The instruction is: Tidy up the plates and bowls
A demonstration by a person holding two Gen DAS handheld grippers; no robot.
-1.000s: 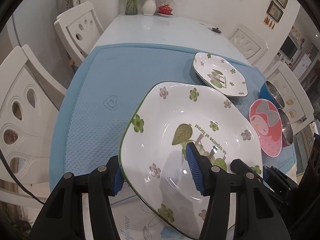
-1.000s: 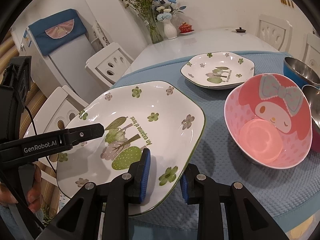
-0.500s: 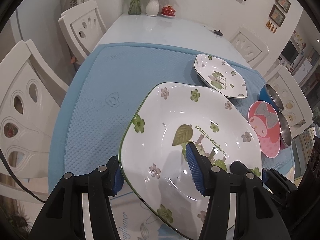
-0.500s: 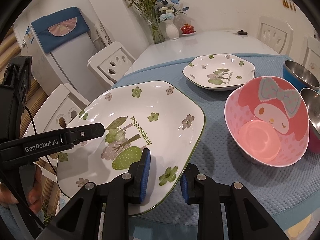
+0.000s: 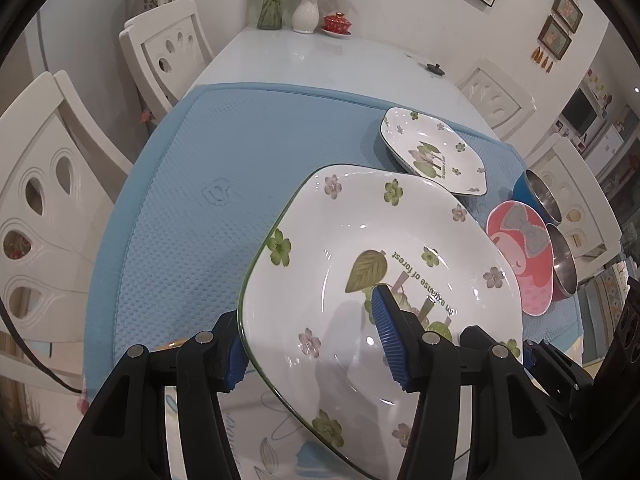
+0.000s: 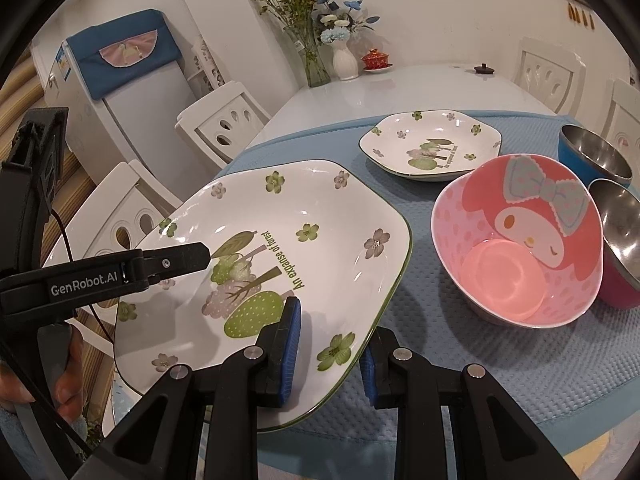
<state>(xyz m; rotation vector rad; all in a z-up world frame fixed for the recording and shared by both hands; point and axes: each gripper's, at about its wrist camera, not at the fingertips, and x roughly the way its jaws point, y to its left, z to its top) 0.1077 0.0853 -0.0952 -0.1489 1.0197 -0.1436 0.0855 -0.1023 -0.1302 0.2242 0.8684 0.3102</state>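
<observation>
white table (image 5: 340, 64), blue mat (image 5: 240, 168), vases (image 5: 306, 16)

Left wrist view: taken from behind the left gripper (image 5: 310, 344), aimed steeply down over the mat (image 5: 208, 184), close to the big plate (image 5: 360, 240).
Right wrist view: taken from behind the right gripper (image 6: 330, 346), aimed down, equally close.
Shared: big plate, small plate (image 6: 432, 144), pink bowl (image 6: 520, 248), mat.

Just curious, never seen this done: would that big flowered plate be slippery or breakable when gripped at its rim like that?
The big flowered plate looks glazed and glossy, so probably slippery. It seems rigid ceramic, likely chipping if dropped. Each hand-held gripper clamps one edge, which probably steadies it.
</observation>
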